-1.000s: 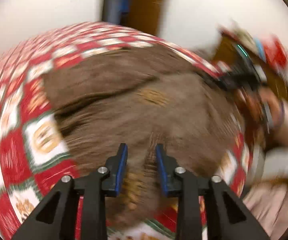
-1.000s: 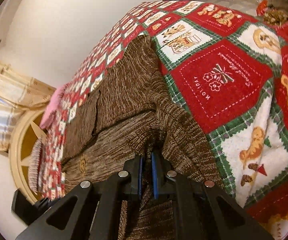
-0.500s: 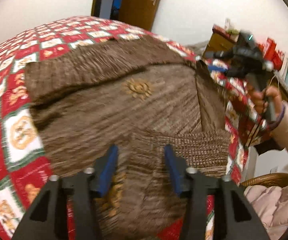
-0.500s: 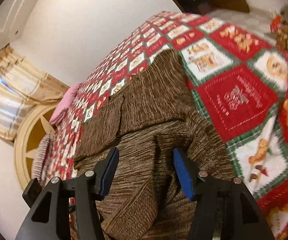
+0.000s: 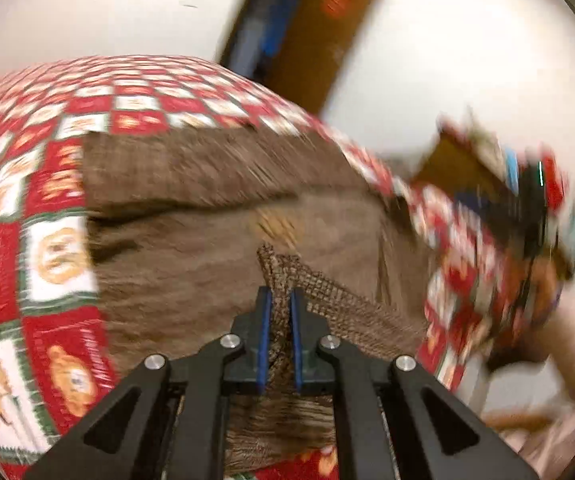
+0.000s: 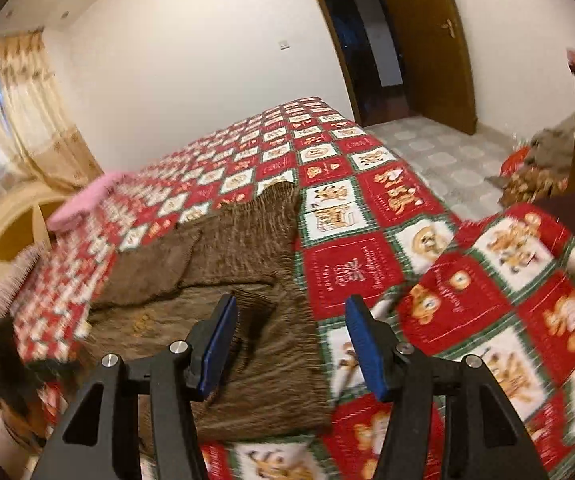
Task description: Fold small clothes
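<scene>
A brown knit sweater [image 5: 191,232] lies spread on a bed with a red, white and green patchwork quilt [image 5: 47,248]. My left gripper [image 5: 280,300] is shut on a bunched fold of the sweater's ribbed hem [image 5: 287,276] near its front edge. In the right wrist view the sweater [image 6: 239,248] lies partly folded on the quilt [image 6: 467,280]. My right gripper [image 6: 291,320] is open and empty, raised above the sweater's right edge. The right gripper and the hand holding it show blurred at the right of the left wrist view [image 5: 535,208].
A wooden door [image 6: 427,40] and dark doorway stand beyond the bed's far end. A pink cloth [image 6: 87,200] lies near the round headboard [image 6: 3,240] and curtains at left. Tiled floor [image 6: 447,160] with a pile of things lies at right.
My left gripper has shut on the sweater's hem after being open half a second ago. My right gripper let go of the sweater, opened wide, and has lifted up and away.
</scene>
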Demonstrator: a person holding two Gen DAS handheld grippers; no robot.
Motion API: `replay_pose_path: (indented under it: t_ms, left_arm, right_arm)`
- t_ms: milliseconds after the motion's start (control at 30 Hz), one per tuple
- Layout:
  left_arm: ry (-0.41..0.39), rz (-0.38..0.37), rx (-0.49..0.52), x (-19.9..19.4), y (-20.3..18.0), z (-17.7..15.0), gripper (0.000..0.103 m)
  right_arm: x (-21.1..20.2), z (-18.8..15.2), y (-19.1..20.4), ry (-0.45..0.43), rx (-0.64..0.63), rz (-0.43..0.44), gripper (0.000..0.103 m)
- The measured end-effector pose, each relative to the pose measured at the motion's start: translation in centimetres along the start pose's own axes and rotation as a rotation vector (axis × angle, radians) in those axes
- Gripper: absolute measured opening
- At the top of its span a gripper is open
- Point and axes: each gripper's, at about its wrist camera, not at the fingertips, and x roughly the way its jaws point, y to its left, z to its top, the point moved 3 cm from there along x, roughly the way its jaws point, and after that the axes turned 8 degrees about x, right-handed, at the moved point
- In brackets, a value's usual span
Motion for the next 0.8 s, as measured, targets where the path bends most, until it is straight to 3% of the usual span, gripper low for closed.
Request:
replay_pose_path:
  t_ms: [67, 167, 333, 533, 700, 767, 800]
  left_arm:
    - [-0.057, 0.044, -0.091, -1.2, 2.2, 0.7, 0.009]
    - [-0.069, 0.119, -0.178, -1.5, 5.0, 0.9, 0.009]
    - [-0.001, 0.18, -0.152, 0.0, 5.0, -0.2, 0.009]
    - [0.009, 0.17, -0.161, 1.2, 4.7, -1.0, 0.009]
    - [0.012, 0.178, -0.14, 1.6, 4.2, -1.1, 0.01]
    - [0.021, 0.155, -0.138, 1.9, 4.1, -1.2, 0.011]
    - [0.03, 0.147, -0.138, 2.1, 4.1, -1.3, 0.012]
  right_arm:
    - [0.8, 0.1, 0.5, 0.021, -0.055, -0.014, 0.057]
    - [2.2, -0.2, 1.3, 0.053, -0.14, -0.04, 0.057]
    - [5.6, -1.4, 3.6, 0.129, -0.326, -0.072, 0.057]
    - [9.2, -2.3, 6.4, 0.169, -0.539, -0.101, 0.057]
    - [13.5, -3.0, 7.1, 0.253, -0.559, -0.075, 0.057]
    - [13.9, -3.2, 7.1, 0.235, -0.546, -0.076, 0.057]
    - [13.8, -3.1, 7.0, 0.246, -0.525, -0.066, 0.047]
